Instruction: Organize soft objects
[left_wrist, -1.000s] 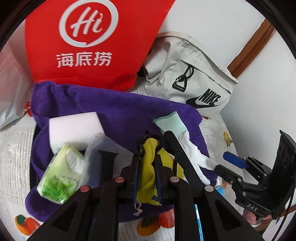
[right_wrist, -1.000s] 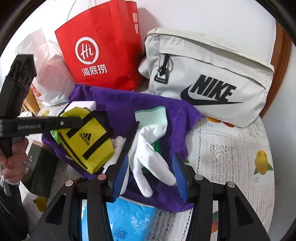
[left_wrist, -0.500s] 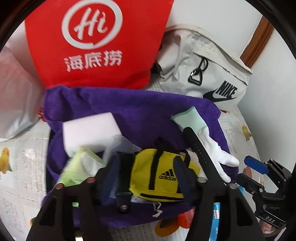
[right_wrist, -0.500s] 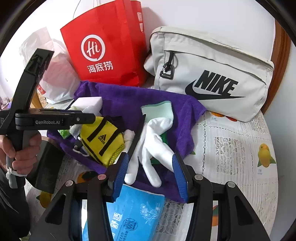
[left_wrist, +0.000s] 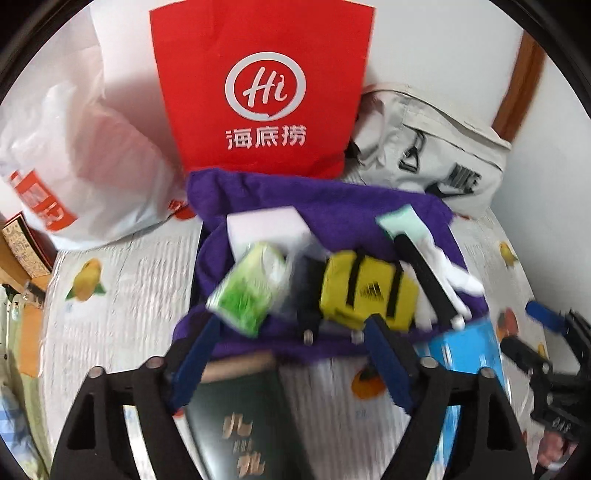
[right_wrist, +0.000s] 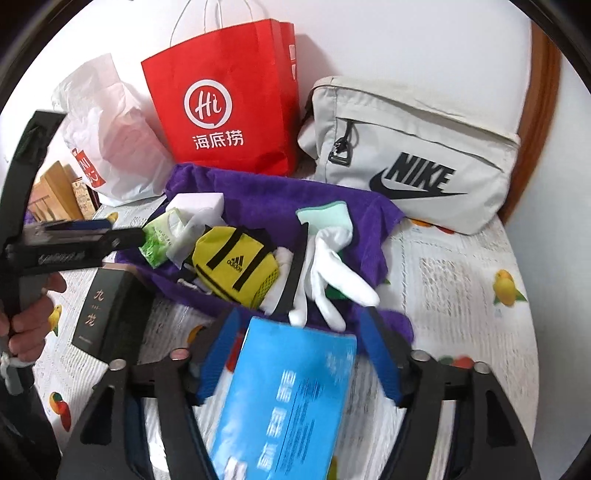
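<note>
A purple towel (left_wrist: 332, 206) (right_wrist: 266, 188) lies on the table with soft things on it: a yellow Adidas pouch (left_wrist: 365, 288) (right_wrist: 236, 266), a green tissue pack (left_wrist: 247, 291) (right_wrist: 159, 240), a white sponge block (left_wrist: 266, 229) (right_wrist: 199, 203), a white glove (left_wrist: 439, 258) (right_wrist: 332, 273) and a black strap (left_wrist: 424, 277) (right_wrist: 291, 280). My left gripper (left_wrist: 291, 339) is open and empty, just short of the towel's near edge. My right gripper (right_wrist: 299, 332) is open over a blue tissue pack (right_wrist: 291, 391), near the glove.
A red paper bag (left_wrist: 266, 92) (right_wrist: 221, 107), a grey Nike bag (left_wrist: 436, 158) (right_wrist: 413, 158) and a white plastic bag (left_wrist: 85, 155) (right_wrist: 110, 136) stand behind the towel. A dark green box (left_wrist: 243, 421) (right_wrist: 107, 314) lies under my left gripper. The tablecloth (right_wrist: 461, 295) has fruit prints.
My left gripper has let go of the yellow pouch, opened and drawn back from the towel. The pouch now rests on the towel. My right gripper has drawn back a little.
</note>
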